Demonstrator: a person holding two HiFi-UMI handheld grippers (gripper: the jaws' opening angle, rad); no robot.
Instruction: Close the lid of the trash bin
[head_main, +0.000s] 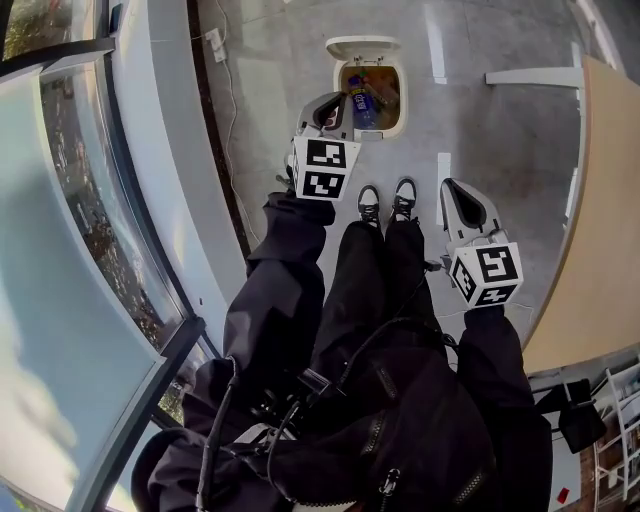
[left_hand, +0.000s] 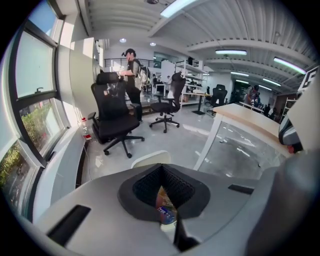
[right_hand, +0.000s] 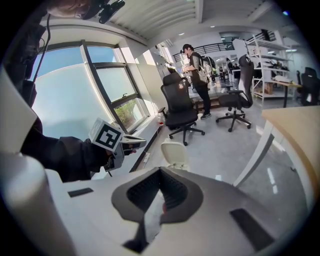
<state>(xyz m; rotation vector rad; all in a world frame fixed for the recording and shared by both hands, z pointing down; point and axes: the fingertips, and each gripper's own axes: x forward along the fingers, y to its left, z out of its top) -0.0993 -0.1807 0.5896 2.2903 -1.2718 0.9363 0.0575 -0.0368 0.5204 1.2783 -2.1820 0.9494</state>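
Note:
A white trash bin (head_main: 397, 98) stands on the grey floor ahead of my shoes, its lid (head_main: 362, 46) tipped up and back, with bottles and wrappers showing inside. My left gripper (head_main: 330, 104) hangs shut and empty just left of the bin's rim. In the left gripper view, the left gripper (left_hand: 162, 168) has its jaws together; the lid (left_hand: 150, 159) shows just past them. My right gripper (head_main: 452, 190) is lower right, apart from the bin, jaws together with nothing held. The right gripper view shows the right gripper (right_hand: 161, 172), the raised lid (right_hand: 173, 152) and the left gripper (right_hand: 136, 143) beside it.
A window wall and sill (head_main: 160, 170) run along the left, with a cable and plug strip (head_main: 215, 42) on the floor. A wooden desk (head_main: 600, 200) stands at the right. Black office chairs (left_hand: 112, 120) and a standing person (left_hand: 132, 70) are farther back.

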